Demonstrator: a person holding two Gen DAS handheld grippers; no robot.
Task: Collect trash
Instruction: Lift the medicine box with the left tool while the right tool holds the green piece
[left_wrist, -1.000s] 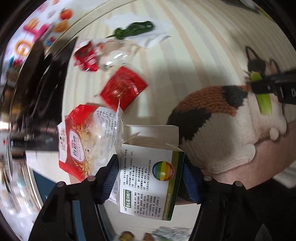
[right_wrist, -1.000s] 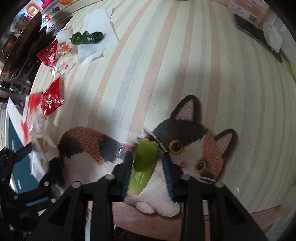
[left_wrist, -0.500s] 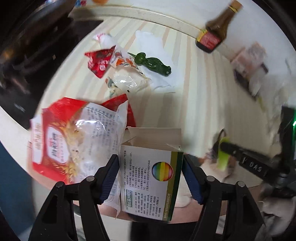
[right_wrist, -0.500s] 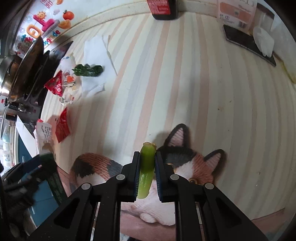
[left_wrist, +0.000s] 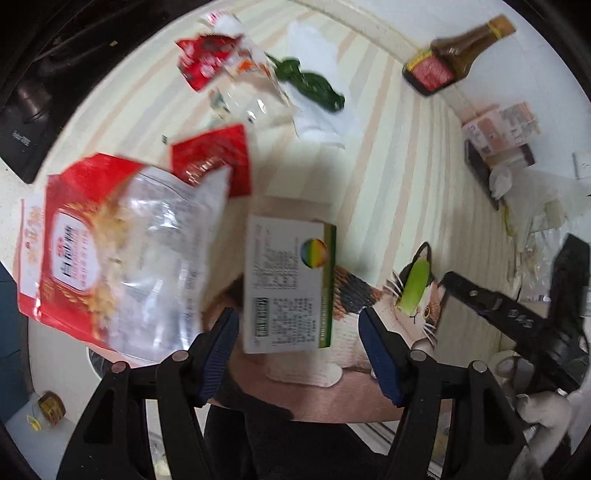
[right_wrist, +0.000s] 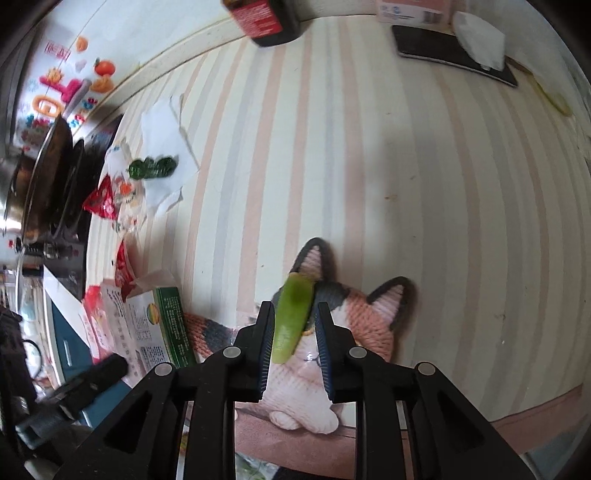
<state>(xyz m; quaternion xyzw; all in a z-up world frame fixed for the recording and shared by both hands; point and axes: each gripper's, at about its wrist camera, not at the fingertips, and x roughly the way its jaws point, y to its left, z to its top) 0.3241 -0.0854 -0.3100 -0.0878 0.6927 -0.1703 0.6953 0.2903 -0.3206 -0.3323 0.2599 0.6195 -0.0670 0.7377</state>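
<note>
My left gripper (left_wrist: 297, 325) is open; a white-and-green carton (left_wrist: 290, 284) and a red-and-clear snack bag (left_wrist: 110, 258) hang blurred just beyond its spread fingers, apart from the pads. My right gripper (right_wrist: 293, 325) has its fingers close around a green vegetable scrap (right_wrist: 291, 319), with a small gap on the right side. That scrap also shows in the left wrist view (left_wrist: 415, 286). More trash lies farther back: a red wrapper (left_wrist: 214, 158), clear wrappers (left_wrist: 247, 99), a dark green wrapper (left_wrist: 310, 85) on white tissue.
The striped counter (right_wrist: 369, 166) holds a cat-shaped knitted mat (right_wrist: 354, 314), a dark sauce bottle (left_wrist: 454, 55), a phone (right_wrist: 454, 55) and boxes at the back. A black stove and pan (right_wrist: 55, 173) sit at the left edge.
My left gripper has opened and the carton and snack bag have left its fingers. My right gripper's fingers have spread slightly around the green scrap.
</note>
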